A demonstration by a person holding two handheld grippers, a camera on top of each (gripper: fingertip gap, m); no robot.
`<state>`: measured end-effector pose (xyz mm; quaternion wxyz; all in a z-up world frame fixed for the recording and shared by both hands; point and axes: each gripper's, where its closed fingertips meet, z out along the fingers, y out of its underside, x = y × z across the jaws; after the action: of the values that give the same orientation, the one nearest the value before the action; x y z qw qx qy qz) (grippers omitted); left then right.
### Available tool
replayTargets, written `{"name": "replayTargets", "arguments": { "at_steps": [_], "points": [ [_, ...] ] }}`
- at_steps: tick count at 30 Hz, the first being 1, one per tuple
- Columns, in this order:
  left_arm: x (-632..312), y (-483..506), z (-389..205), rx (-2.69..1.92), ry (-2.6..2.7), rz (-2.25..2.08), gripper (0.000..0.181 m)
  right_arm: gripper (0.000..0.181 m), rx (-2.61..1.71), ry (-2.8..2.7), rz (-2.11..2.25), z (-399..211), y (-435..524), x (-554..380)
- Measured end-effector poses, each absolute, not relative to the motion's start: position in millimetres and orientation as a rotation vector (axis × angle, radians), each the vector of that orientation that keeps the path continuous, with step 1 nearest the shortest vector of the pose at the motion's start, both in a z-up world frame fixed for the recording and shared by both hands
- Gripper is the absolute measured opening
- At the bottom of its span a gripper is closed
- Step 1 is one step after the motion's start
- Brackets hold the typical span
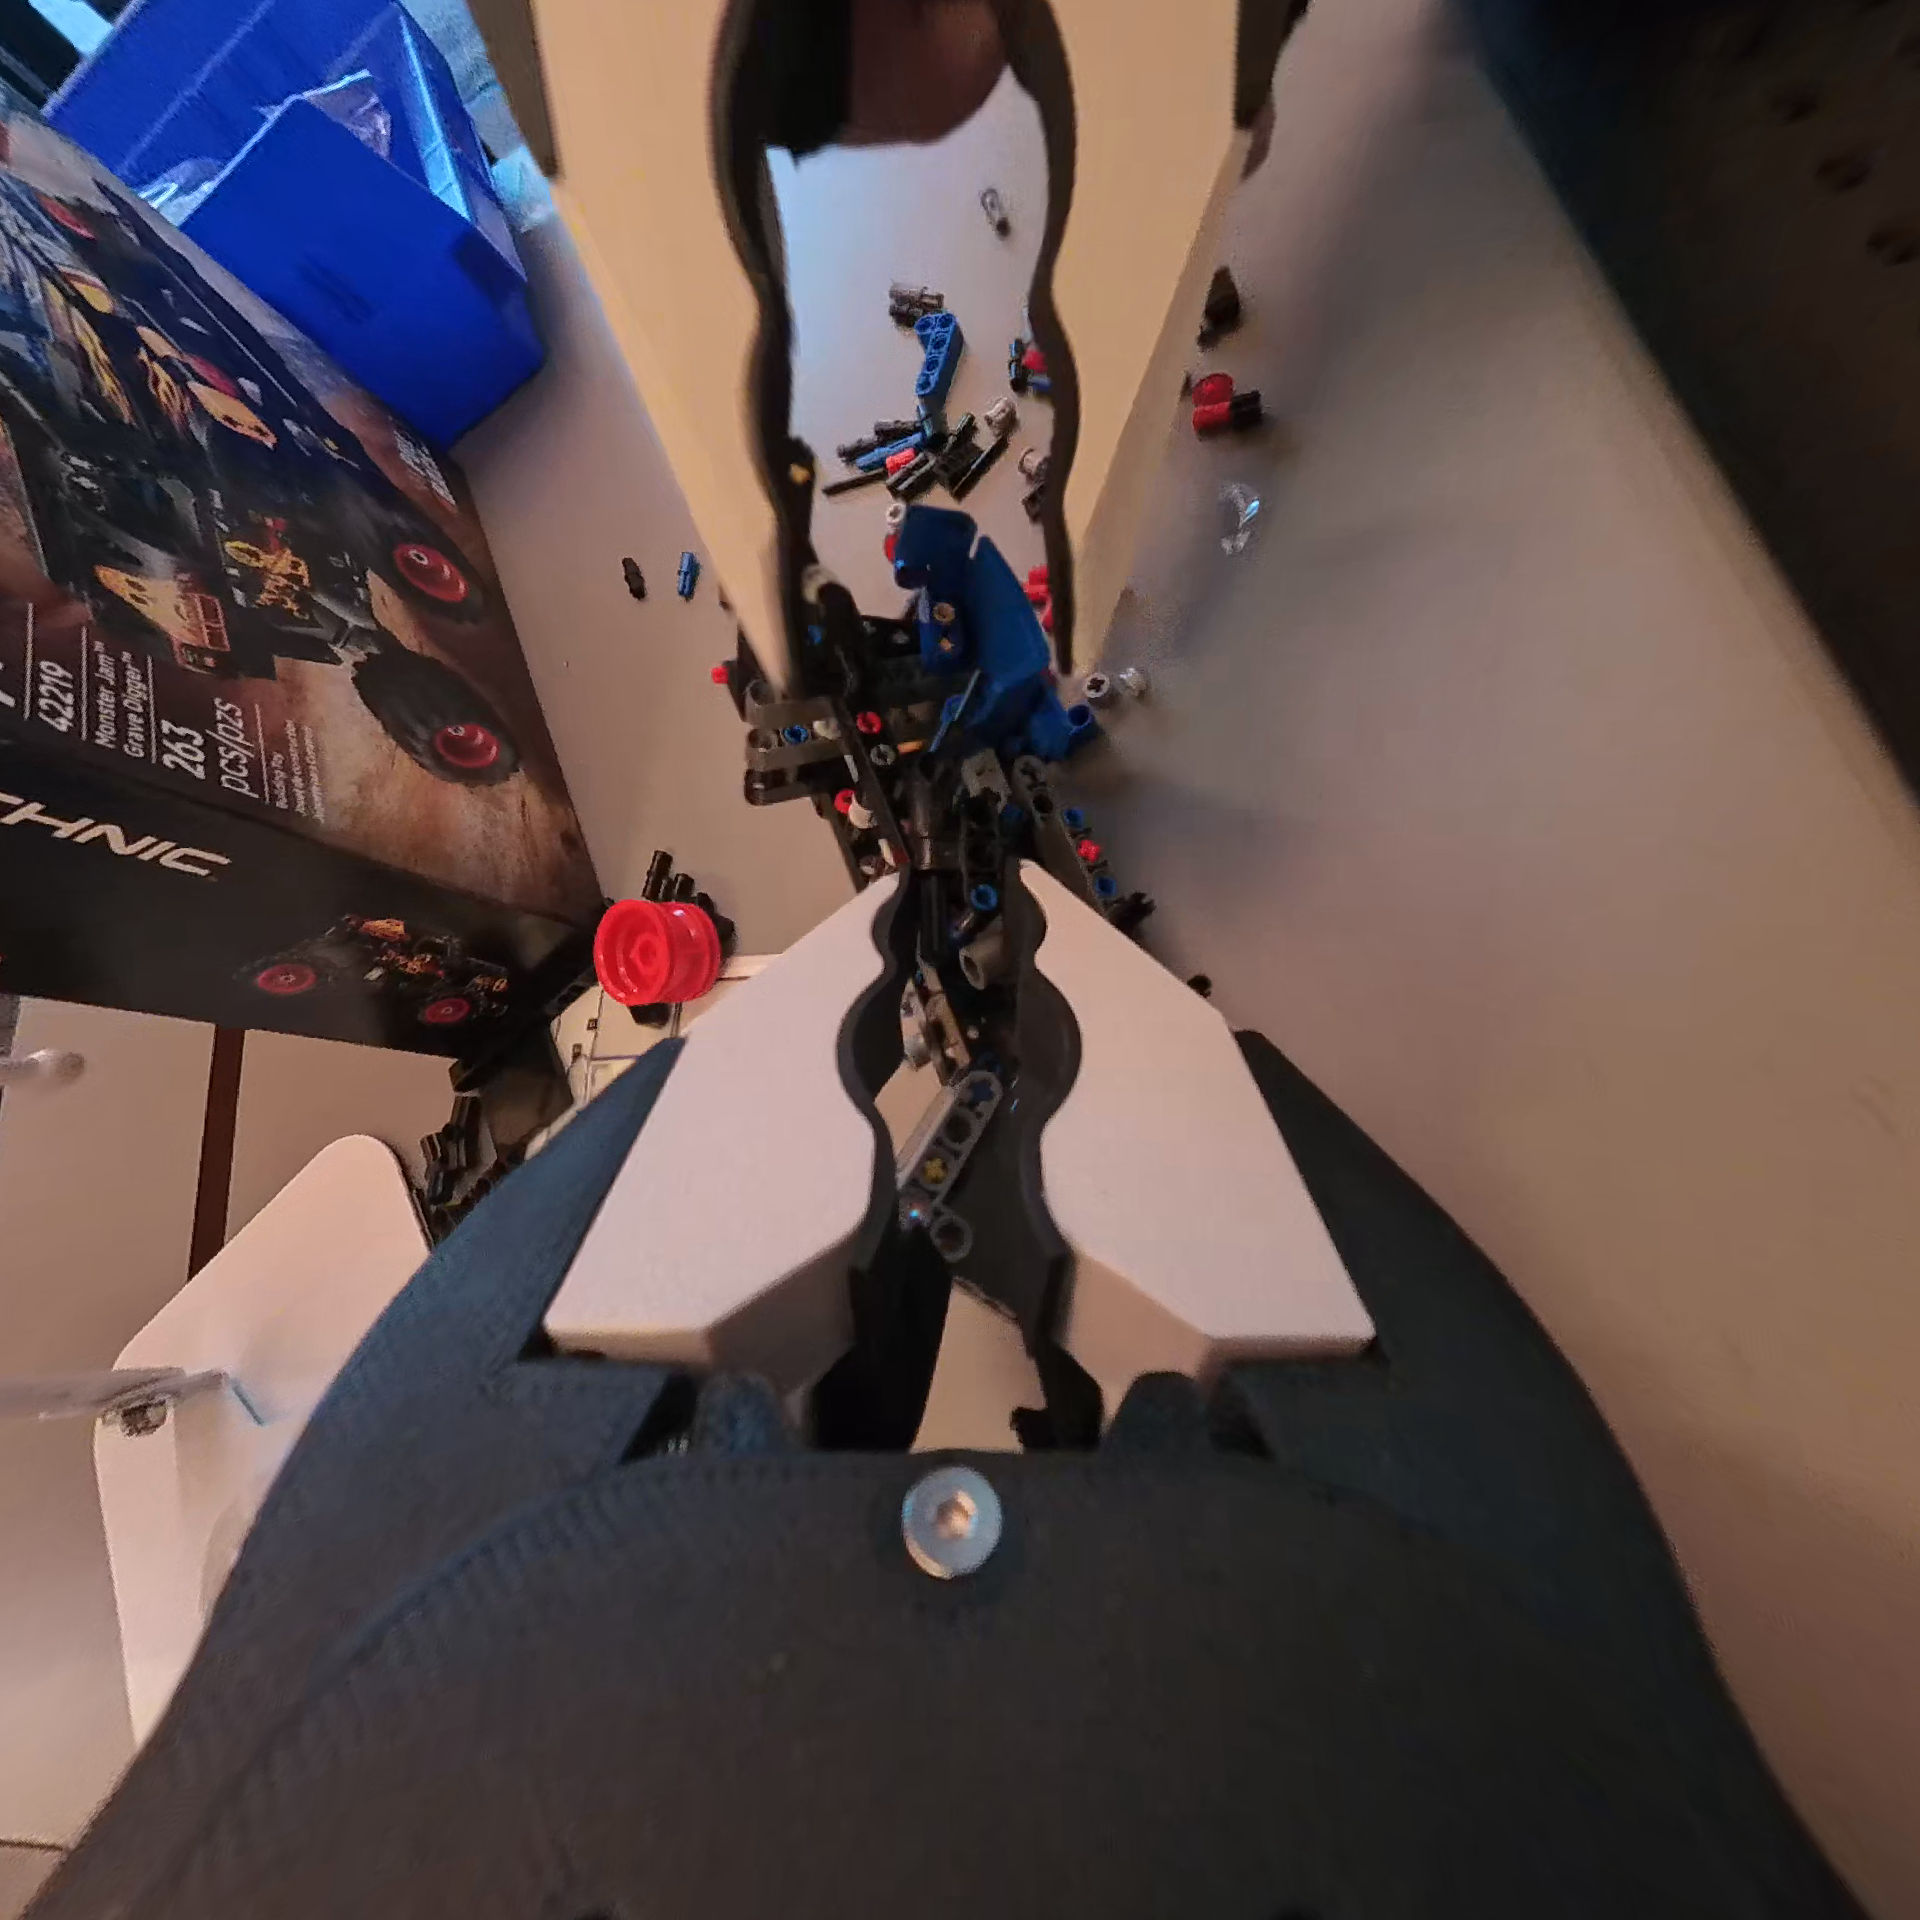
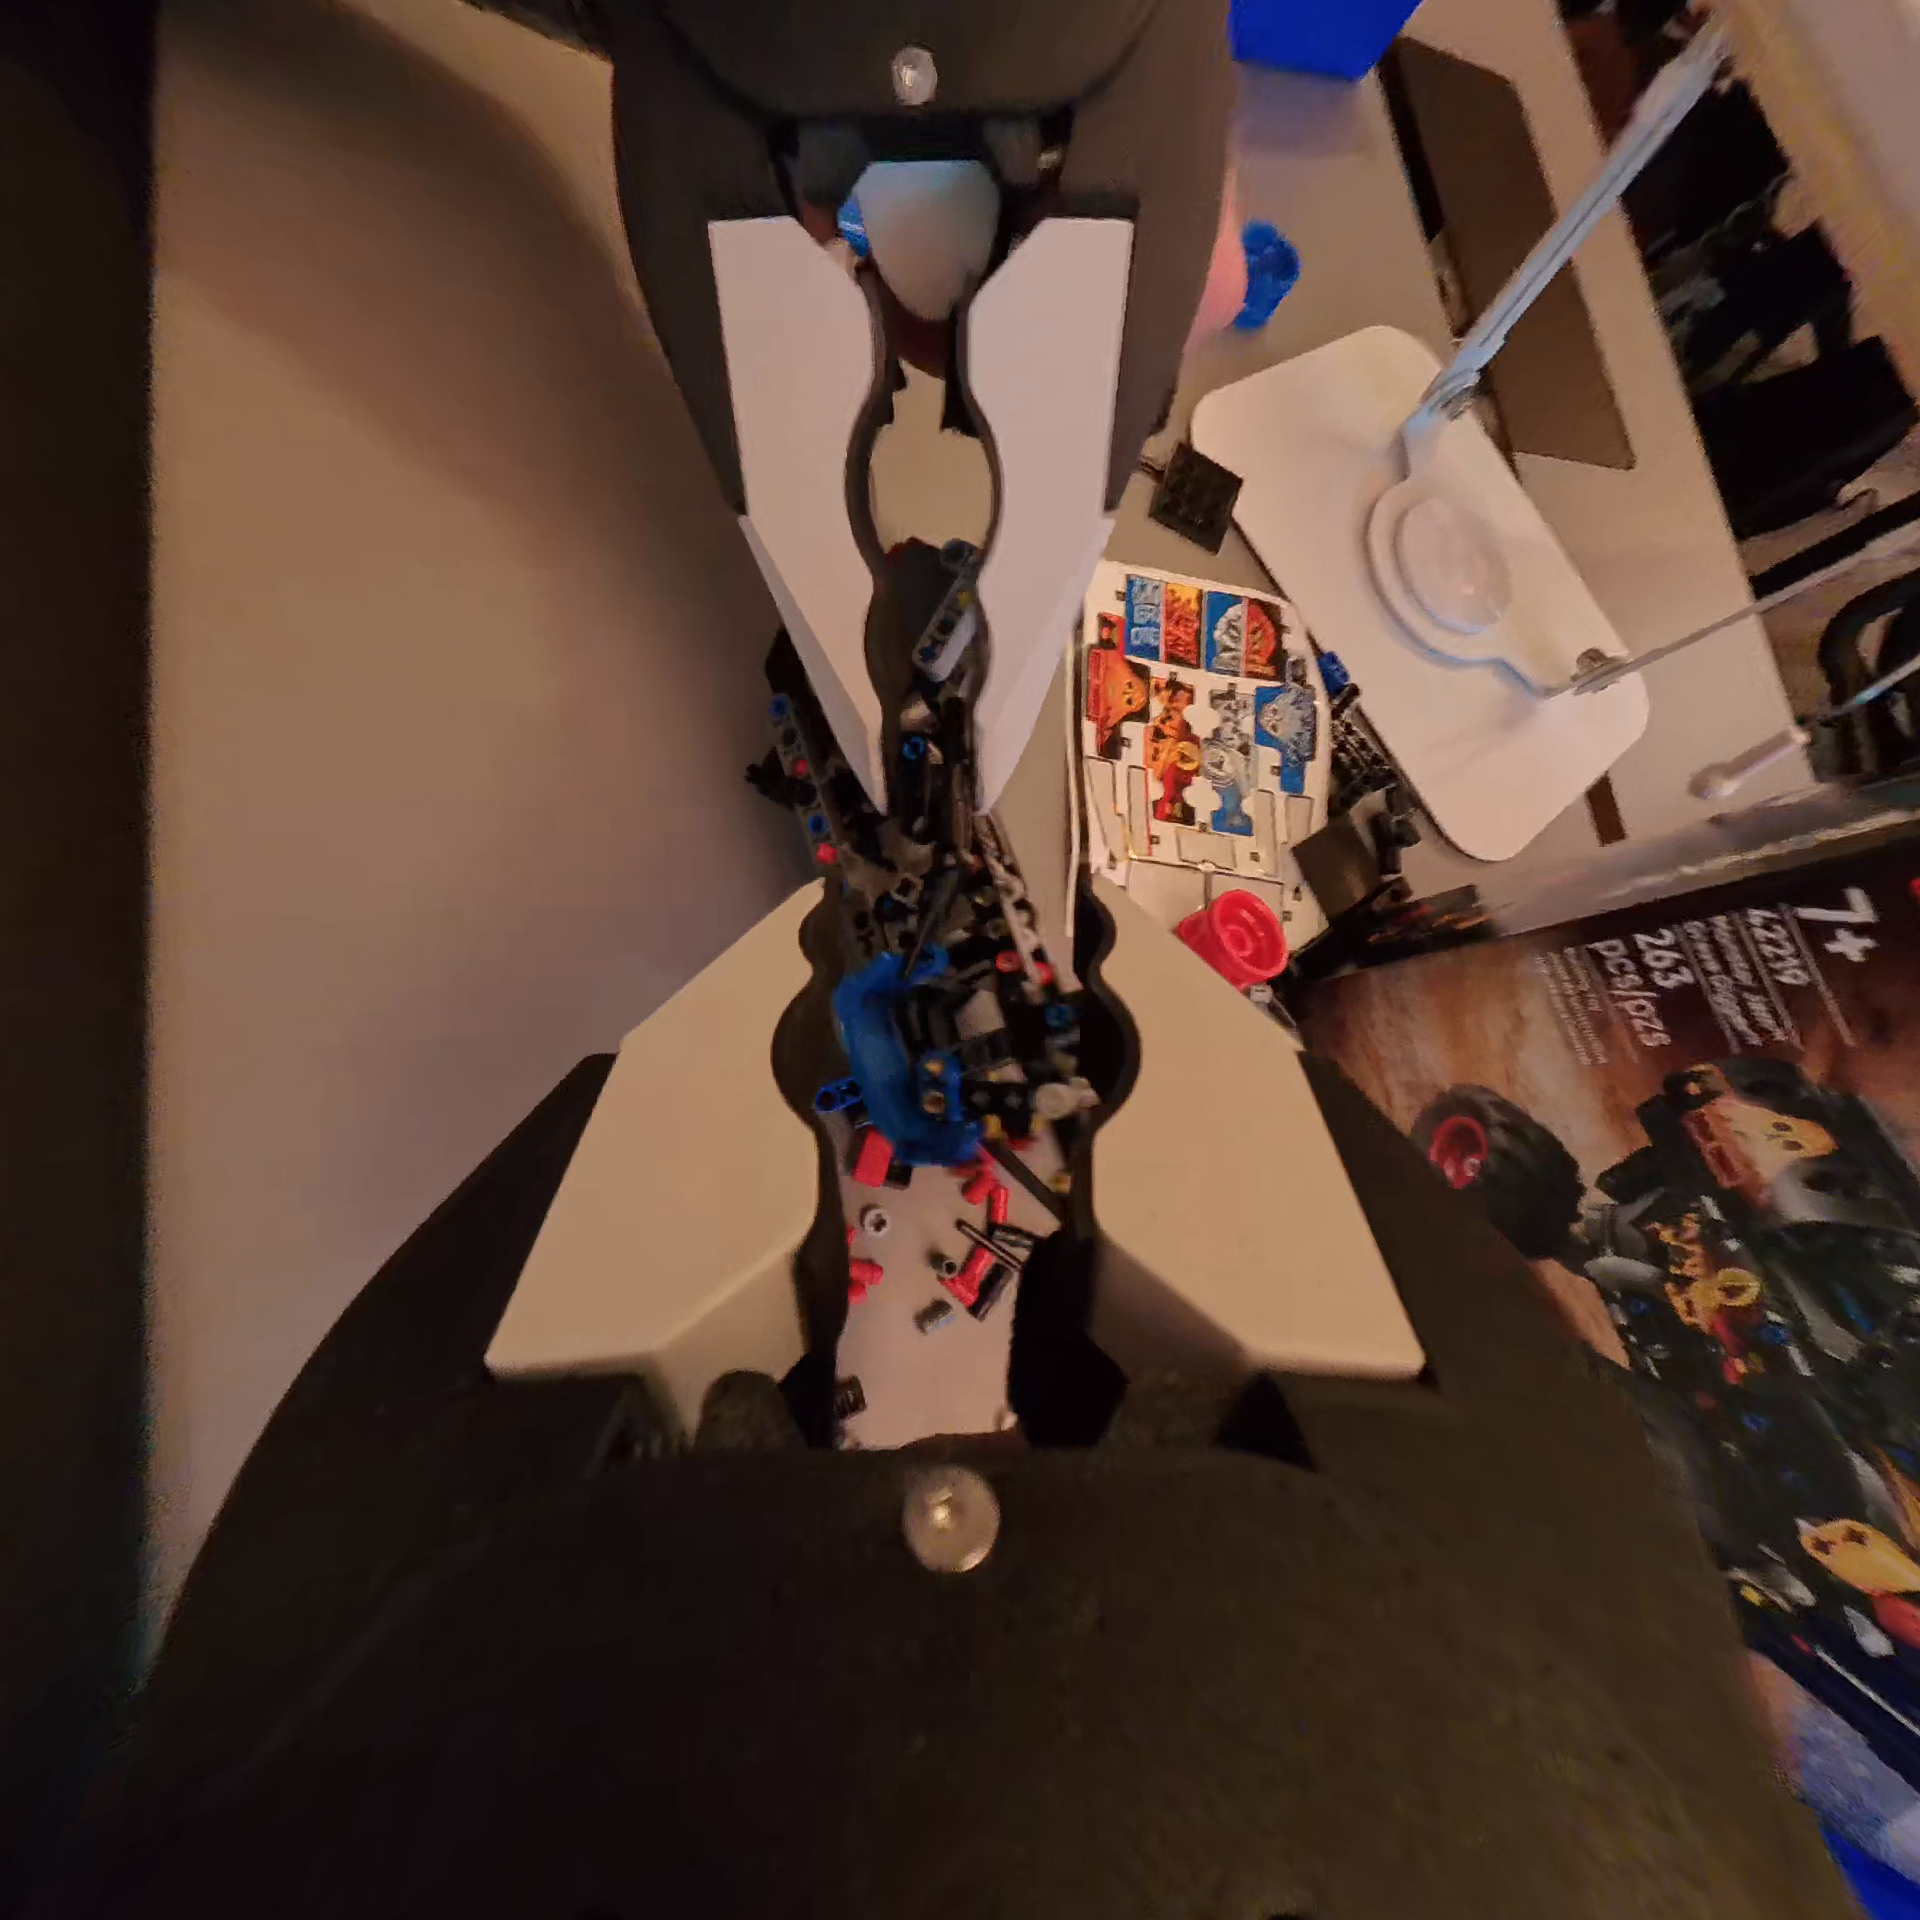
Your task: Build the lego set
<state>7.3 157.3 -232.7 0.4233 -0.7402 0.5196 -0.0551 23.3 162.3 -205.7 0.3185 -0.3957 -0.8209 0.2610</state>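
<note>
Facing each other over the counter [image 1: 1455,935], both tools meet at the half-built lego model [image 2: 935,997]. The left tool [image 1: 961,914] pinches the model's grey-and-black beam end; the right tool [image 2: 951,935] is spread around its blue end. A red wheel hub [image 1: 657,951] lies beside the set box [image 1: 260,623].

Printed writing is carried by the set box [image 1: 260,665] — a brand word, a set number, a piece count and a model title, all left unquoted here. Small lettering is also borne by the sticker sheet [image 2: 1195,717] — too blurred to be made out.
</note>
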Motion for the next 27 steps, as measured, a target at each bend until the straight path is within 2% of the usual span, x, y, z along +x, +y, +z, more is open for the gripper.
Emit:
{"name": "replayTargets", "arguments": {
  "at_steps": [13,27],
  "points": [
    [6,154,-232,-1.863,1.303,-0.153,0.014,0.062,-1.135,-2.238,0.637,-232,173,28],
    [-16,168,-231,-1.959,1.124,-0.094,0.014,0.067,-1.188,-2.197,0.704,-238,175,20]
  ]
}}
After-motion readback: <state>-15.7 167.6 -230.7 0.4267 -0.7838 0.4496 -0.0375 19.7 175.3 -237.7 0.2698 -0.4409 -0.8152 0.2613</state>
